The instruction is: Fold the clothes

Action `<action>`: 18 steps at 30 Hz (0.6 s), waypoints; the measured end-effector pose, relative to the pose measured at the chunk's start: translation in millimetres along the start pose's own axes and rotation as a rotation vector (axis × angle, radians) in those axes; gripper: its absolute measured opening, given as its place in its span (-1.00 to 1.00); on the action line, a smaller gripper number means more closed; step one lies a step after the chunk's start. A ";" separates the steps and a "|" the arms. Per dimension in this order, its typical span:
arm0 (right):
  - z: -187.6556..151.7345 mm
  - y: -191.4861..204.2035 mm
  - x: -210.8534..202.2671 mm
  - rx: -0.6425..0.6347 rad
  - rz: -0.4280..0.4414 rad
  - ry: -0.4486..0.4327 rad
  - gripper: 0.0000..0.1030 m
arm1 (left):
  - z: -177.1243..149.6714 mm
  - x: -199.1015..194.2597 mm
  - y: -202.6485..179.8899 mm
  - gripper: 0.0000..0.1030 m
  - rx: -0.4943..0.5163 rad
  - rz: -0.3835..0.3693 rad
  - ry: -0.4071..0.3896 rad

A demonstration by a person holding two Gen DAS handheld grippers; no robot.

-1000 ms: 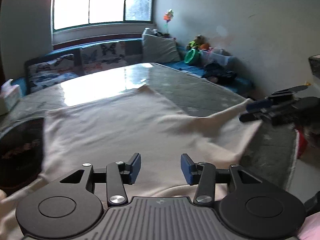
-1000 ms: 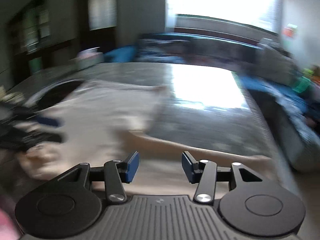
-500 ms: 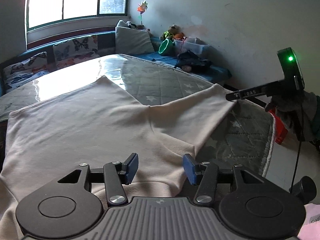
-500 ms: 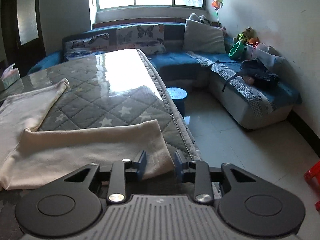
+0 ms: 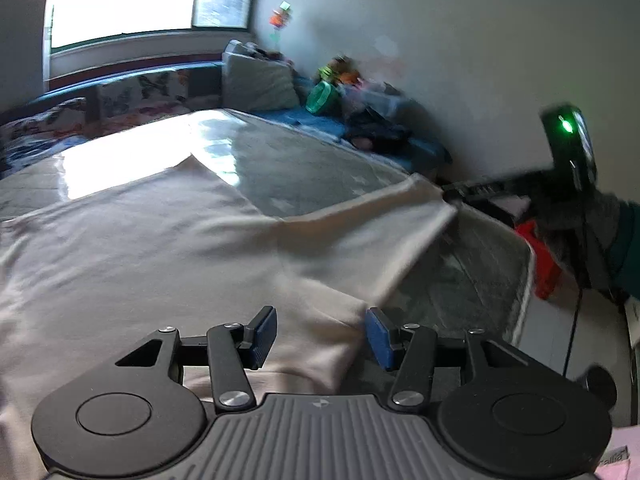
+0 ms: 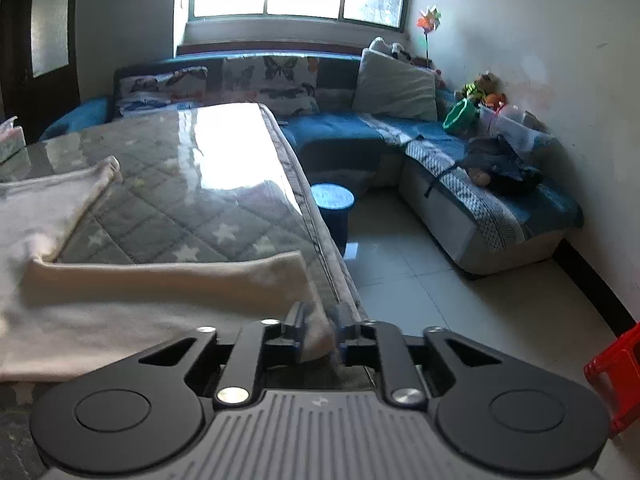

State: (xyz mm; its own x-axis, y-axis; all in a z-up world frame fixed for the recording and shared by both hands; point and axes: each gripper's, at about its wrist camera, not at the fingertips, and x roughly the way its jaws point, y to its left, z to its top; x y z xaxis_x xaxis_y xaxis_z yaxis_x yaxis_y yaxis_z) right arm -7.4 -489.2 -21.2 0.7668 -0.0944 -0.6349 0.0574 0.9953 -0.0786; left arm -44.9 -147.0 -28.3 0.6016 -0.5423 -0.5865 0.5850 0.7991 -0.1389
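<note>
A cream long-sleeved garment lies spread on the quilted grey table. My left gripper is open above the garment's near edge, its blue pads apart over the cloth. My right gripper is shut on the end of the garment's sleeve at the table's right edge. In the left wrist view the right gripper shows at the sleeve's tip, with a green light on its body. The second sleeve lies farther back on the table.
A blue corner sofa with cushions, toys and a green basket runs along the walls. A small blue stool stands on the tiled floor by the table. A red stool is at the right. A tissue box sits far left.
My right gripper has closed on the sleeve's end at the table edge. The left gripper has stayed open over the garment's near edge, and its view has swung a little.
</note>
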 end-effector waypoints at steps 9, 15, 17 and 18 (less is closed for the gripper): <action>22.1 46.4 -15.4 -0.074 0.172 -0.064 -0.20 | -13.6 -60.5 73.2 0.05 -0.169 0.293 -0.071; 22.6 79.5 0.9 -0.111 0.261 -0.017 -0.07 | -31.3 -97.1 134.0 0.08 -0.322 0.464 -0.080; 20.8 85.5 6.2 -0.104 0.271 0.002 -0.06 | -37.7 -103.4 149.7 0.10 -0.355 0.500 -0.069; 19.9 86.8 8.1 -0.101 0.273 0.008 -0.04 | -41.6 -105.8 156.6 0.12 -0.368 0.508 -0.063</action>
State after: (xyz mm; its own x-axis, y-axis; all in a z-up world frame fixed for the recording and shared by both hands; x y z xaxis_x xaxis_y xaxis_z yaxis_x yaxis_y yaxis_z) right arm 16.5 -403.1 -17.9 0.7398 0.1758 -0.6494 -0.2147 0.9765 0.0197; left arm -39.6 46.2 -21.3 0.7928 -0.0767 -0.6046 -0.0011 0.9919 -0.1272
